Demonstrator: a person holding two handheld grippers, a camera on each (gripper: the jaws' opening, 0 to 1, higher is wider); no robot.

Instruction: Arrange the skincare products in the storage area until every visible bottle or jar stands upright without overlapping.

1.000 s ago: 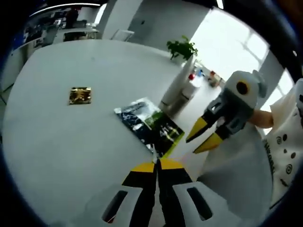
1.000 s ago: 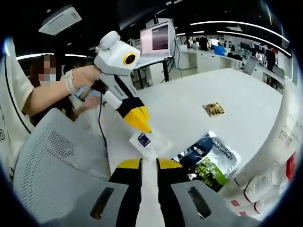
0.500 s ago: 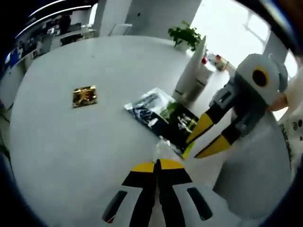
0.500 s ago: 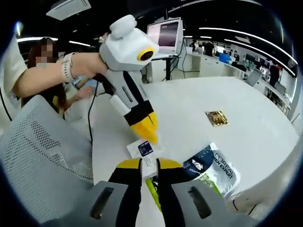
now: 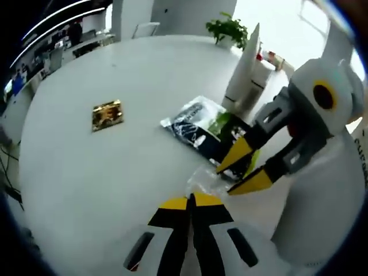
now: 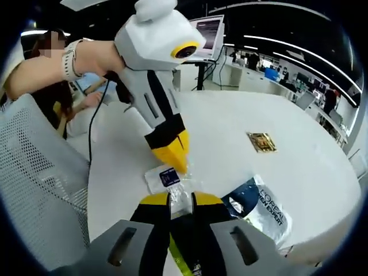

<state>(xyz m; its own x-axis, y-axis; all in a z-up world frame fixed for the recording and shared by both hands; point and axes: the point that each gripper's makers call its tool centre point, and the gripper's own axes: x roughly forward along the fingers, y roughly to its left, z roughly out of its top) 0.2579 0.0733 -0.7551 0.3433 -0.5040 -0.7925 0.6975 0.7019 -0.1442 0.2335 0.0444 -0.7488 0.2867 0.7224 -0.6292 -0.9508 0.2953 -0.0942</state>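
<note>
While pinched shut — left gripper (image 5: 191,199) on clear sachet (image 5: 201,183).

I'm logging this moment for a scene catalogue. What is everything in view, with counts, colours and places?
Round white table: one, under everything.
Small gold foil sachet: one, lying flat and alone on the table.
Dark blue-and-green product pouch: one, flat near the table edge.
Clear plastic packet with a blue label: one, between both grippers' tips.
White tubes with red caps: a few, beyond the pouch.
Green potted plant: one, far side.
Monitor: one, background.
Left gripper: yellow tips closed on the packet.
Right gripper: yellow tips apart.
</note>
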